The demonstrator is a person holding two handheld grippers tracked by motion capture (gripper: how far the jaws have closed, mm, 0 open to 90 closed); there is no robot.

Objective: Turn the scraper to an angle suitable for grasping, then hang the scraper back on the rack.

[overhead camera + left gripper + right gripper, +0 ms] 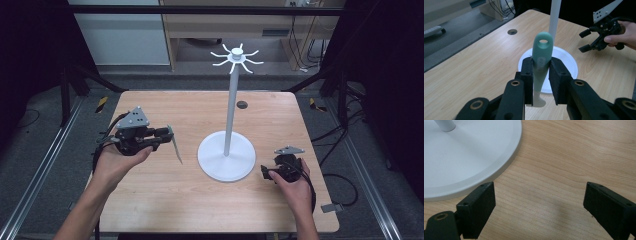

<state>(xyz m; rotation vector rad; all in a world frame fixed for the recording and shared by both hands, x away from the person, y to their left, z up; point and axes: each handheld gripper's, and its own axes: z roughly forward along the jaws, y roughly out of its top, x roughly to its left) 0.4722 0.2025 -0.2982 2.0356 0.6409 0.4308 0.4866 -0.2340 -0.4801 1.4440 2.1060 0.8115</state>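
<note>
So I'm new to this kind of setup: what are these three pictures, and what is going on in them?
A person sits at a wooden table and holds a hand-operated gripper in each hand. The high view looks down from above; each of the other two comes from a camera riding on one gripper, looking along its black jaws.

On the table stands a white stand: round base, tall pole, hooks on top.

The left gripper is shut on a utensil with a teal handle, which has a hanging hole at its end. The right gripper is open and holds nothing, near the stand's base.
</note>
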